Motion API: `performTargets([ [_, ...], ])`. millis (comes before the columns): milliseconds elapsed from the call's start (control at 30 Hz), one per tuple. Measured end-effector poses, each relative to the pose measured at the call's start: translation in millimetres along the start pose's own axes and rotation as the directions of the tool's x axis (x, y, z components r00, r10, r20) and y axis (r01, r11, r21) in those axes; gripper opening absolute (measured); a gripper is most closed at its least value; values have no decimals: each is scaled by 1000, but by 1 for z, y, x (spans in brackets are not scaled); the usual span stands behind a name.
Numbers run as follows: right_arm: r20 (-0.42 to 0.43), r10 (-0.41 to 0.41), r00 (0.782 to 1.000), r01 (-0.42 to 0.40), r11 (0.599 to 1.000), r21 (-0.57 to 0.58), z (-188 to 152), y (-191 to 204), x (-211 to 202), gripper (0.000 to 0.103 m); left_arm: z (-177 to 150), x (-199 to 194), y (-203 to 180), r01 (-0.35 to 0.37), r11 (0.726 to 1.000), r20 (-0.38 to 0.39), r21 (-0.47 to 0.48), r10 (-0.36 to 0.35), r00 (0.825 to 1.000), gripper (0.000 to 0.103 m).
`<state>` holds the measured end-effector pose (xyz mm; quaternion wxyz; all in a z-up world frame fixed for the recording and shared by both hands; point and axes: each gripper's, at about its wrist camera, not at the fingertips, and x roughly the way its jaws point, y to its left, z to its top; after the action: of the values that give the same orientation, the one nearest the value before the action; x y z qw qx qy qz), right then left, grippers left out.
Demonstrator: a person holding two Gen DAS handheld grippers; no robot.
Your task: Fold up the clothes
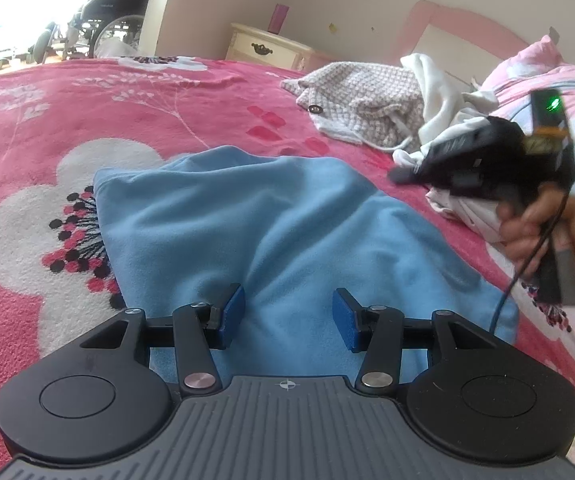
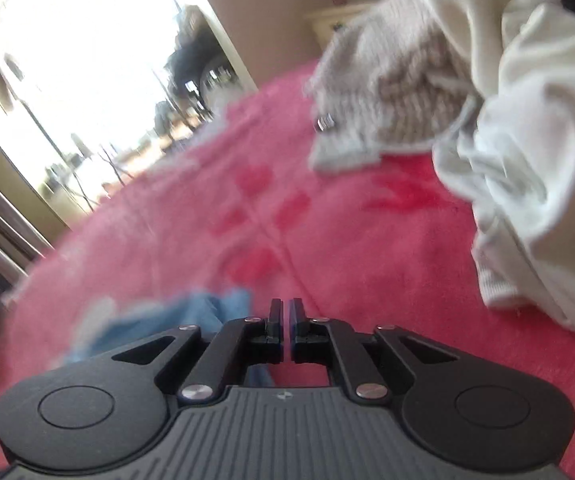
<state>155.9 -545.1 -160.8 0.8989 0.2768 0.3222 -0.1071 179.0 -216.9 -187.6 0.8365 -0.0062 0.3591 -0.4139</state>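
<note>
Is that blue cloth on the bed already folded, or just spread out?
Folded, it seems: the blue cloth lies as a compact, puffy rectangle with a rounded doubled edge on the left. How many layers cannot be told.

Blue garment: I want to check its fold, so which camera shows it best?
The left wrist view: the blue garment lies sharp and nearly whole beyond the open left tongs. The right wrist view catches only a blurred blue corner at the bottom.
</note>
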Motion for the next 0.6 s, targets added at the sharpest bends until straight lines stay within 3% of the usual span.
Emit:
performTargets([
  [133, -57, 101, 993, -106, 990, -94, 12, 29, 5, 12, 2, -1, -2, -5, 1000, -2, -2, 5, 1000, 49],
  [167, -79, 101, 992, -111, 985, -132, 14, 38, 11, 28, 2, -2, -3, -6, 1000, -1, -4, 6, 1000, 49],
  [233, -119, 85, 989, -106, 977, -186, 17, 53, 27, 49, 3, -5, -4, -7, 1000, 5, 0, 7, 1000, 49],
  [300, -158, 40, 987, -77, 968, -237, 19, 62, 45, 44, 4, -6, -5, -7, 1000, 11, 12, 7, 1000, 49],
  [333, -181, 25, 983, -70, 966, -248, 17, 62, 54, 14, 4, -6, -6, -7, 1000, 13, 19, 7, 1000, 49],
  [367, -197, 29, 980, -76, 969, -236, 16, 61, 60, 4, 4, -5, -7, -7, 1000, 12, 27, 7, 1000, 49],
  [467, -155, 22, 988, -52, 980, -194, 14, 52, 62, 4, 2, -2, -8, -7, 999, 5, 48, 6, 1000, 49],
  [600, -126, 53, 991, -59, 997, -46, 13, 22, 57, 6, 1, 0, -9, -3, 998, 4, 58, 2, 1000, 49],
])
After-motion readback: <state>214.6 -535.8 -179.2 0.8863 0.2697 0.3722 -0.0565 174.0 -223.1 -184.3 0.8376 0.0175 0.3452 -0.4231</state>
